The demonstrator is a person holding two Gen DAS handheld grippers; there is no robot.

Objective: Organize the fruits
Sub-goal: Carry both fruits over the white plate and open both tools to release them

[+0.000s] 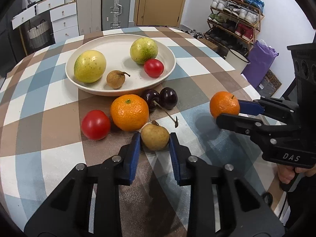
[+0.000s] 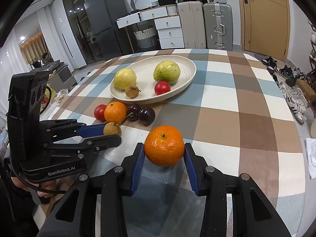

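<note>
A cream plate [image 1: 110, 91] [image 2: 185, 67] holds two yellow-green fruits [image 1: 89, 66], a longan [image 1: 116, 79] and a red tomato [image 1: 153, 67]. In front of it on the checked cloth lie a tomato [image 1: 95, 124], an orange [image 1: 129, 112] and two dark cherries [image 1: 168, 98]. My left gripper [image 1: 155, 138] [image 2: 110, 132] is shut on a tan longan [image 1: 155, 136] [image 2: 111, 128] on the table. My right gripper [image 2: 164, 152] [image 1: 227, 111] is shut on a second orange [image 2: 164, 145] [image 1: 224, 104], held just above the cloth.
The round table's edge [image 2: 296, 118] curves on the right. Beyond it stand a shoe rack [image 1: 235, 15], suitcases [image 1: 116, 6], a white drawer unit [image 2: 169, 29] and a door [image 2: 262, 17]. A purple bag [image 1: 260, 63] sits on the floor.
</note>
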